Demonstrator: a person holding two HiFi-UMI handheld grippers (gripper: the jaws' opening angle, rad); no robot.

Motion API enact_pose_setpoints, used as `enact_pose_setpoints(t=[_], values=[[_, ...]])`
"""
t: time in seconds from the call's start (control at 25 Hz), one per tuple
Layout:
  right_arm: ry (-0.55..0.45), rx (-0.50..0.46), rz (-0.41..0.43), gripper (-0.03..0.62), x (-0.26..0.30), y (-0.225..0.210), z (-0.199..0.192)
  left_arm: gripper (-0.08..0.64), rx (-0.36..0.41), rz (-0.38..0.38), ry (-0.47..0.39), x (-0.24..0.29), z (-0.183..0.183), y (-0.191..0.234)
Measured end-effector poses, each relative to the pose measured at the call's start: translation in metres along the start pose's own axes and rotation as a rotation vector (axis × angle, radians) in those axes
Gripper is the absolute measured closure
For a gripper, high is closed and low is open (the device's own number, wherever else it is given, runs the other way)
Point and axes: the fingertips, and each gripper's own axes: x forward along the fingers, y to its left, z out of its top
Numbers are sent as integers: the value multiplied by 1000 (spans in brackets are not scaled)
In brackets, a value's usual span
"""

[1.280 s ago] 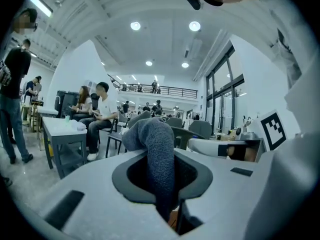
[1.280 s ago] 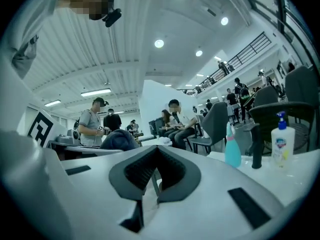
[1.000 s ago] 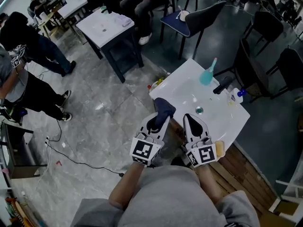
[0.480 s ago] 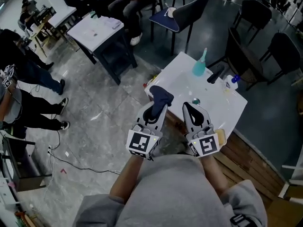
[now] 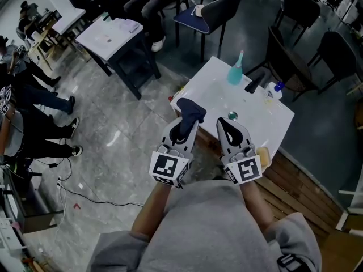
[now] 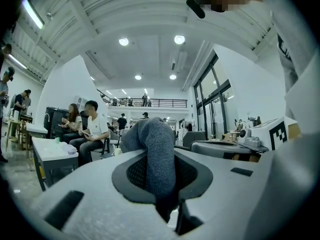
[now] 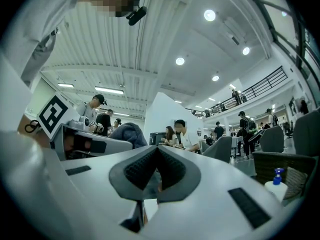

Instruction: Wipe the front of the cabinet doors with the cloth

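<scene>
My left gripper [image 5: 182,134] clamps the dark cloth [image 5: 190,110] by the white worktop [image 5: 258,126]; my right gripper [image 5: 228,124] is clenched, empty.

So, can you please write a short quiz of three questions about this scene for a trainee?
1. True or false: the right tongs grip the cloth.
2. Which stands on the white top? A) teal bottle B) red kettle C) laptop
3. Fill in: the white bottle has a ____ cap.
Key: 1 false, the left tongs are shut on it; 2 A; 3 blue.
</scene>
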Motion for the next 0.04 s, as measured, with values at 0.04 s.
enact_pose_setpoints(t=[0.04], values=[[-1, 0, 1, 584, 1, 1, 1, 493, -2, 2, -1, -1, 0, 1]])
